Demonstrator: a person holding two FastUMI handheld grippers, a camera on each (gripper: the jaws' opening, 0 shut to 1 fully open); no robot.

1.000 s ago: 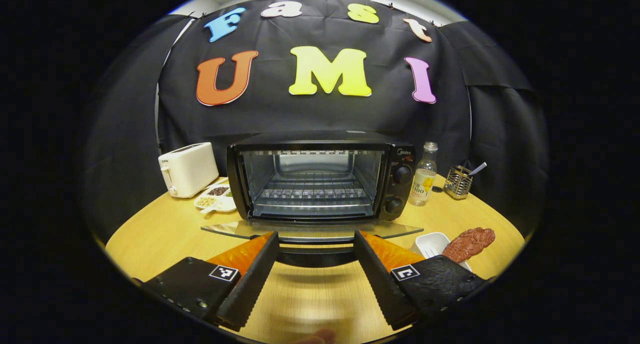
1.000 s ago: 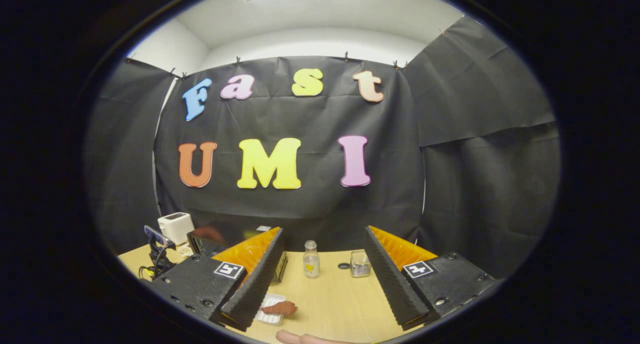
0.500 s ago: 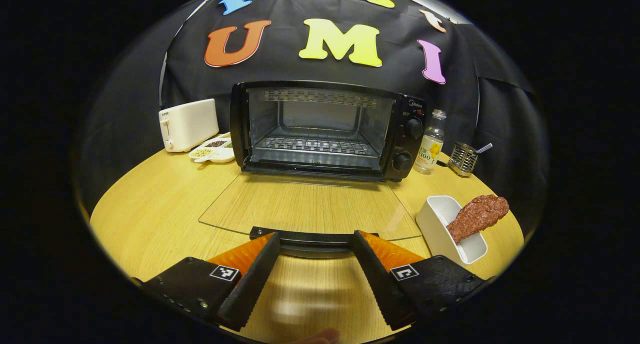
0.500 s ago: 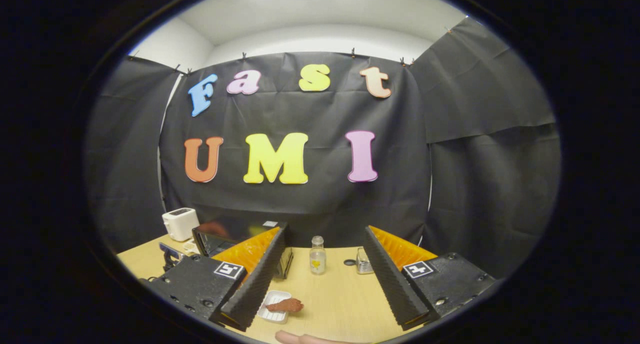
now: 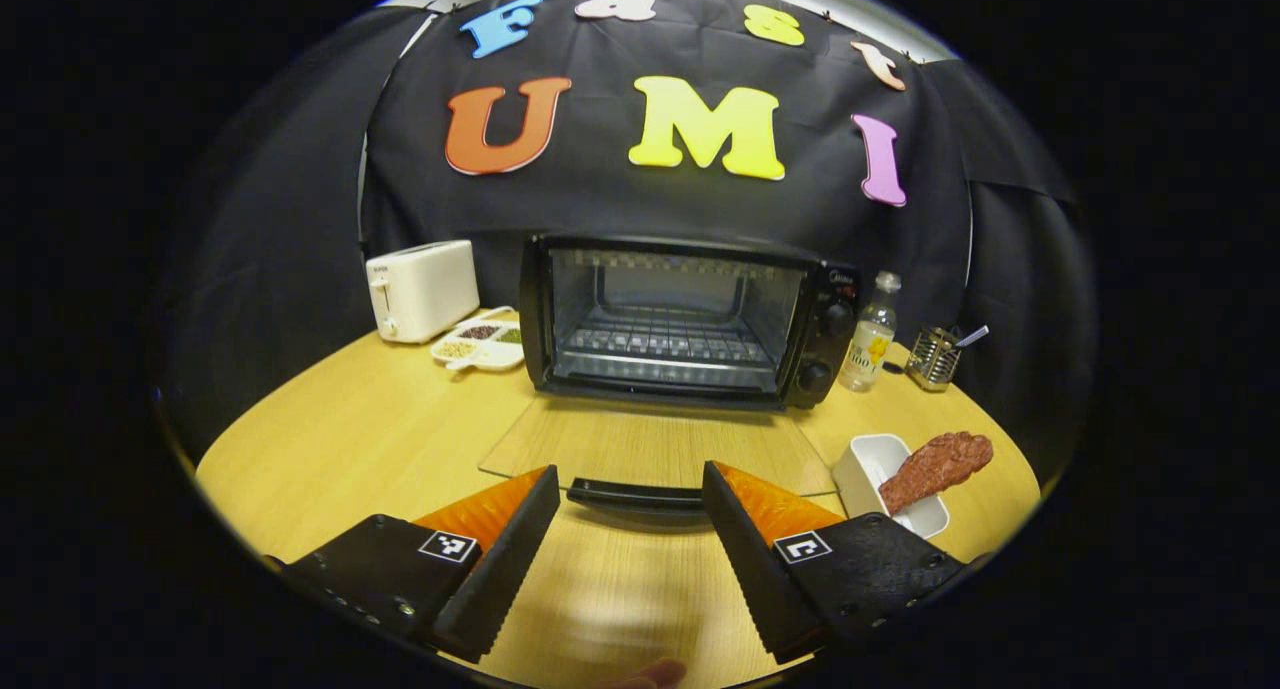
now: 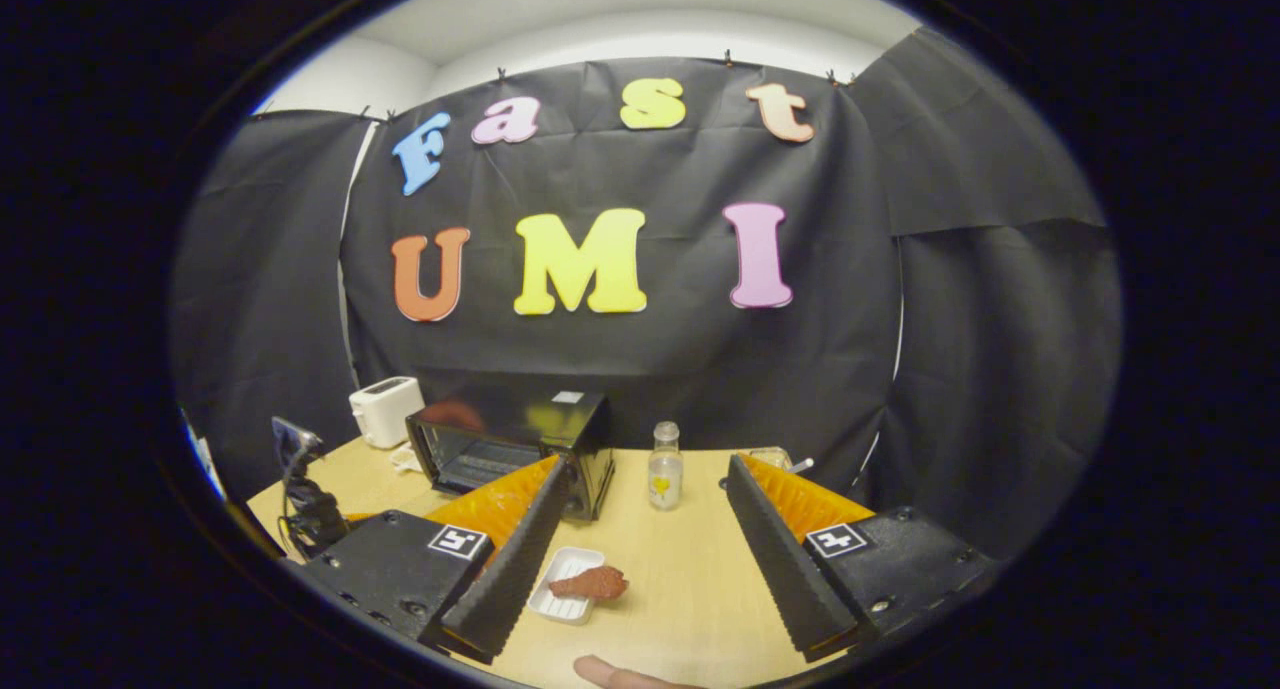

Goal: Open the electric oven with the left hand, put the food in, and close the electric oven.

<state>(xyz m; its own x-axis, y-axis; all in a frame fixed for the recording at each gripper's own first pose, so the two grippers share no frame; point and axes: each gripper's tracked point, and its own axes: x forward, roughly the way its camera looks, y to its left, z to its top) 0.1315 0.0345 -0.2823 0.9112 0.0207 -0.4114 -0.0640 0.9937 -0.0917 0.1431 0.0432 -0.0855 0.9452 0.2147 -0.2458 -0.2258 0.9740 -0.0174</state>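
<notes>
The black electric oven (image 5: pixel 690 319) stands at the back of the table with its glass door (image 5: pixel 650 444) folded down flat and the rack inside bare. The door's black handle (image 5: pixel 635 496) lies between the fingers of my left gripper (image 5: pixel 629 469), which is open and does not press on it. A brown piece of food (image 5: pixel 935 464) rests on a white dish (image 5: pixel 868 466) to the right of the door. My right gripper (image 6: pixel 648 461) hangs open above the table, with the food (image 6: pixel 590 582) and the dish (image 6: pixel 562 599) below its left finger and the oven (image 6: pixel 510 449) beyond.
A white toaster (image 5: pixel 420 289) and a divided dish of seeds (image 5: pixel 480 341) sit left of the oven. A small bottle (image 5: pixel 870 331) and a wire holder (image 5: pixel 935 357) stand to its right. Bare wooden table (image 5: pixel 350 439) spreads in front.
The left gripper has backed away from the oven, still open, and the door lies flat. The right gripper's view has tipped down, so more of the table and oven shows.
</notes>
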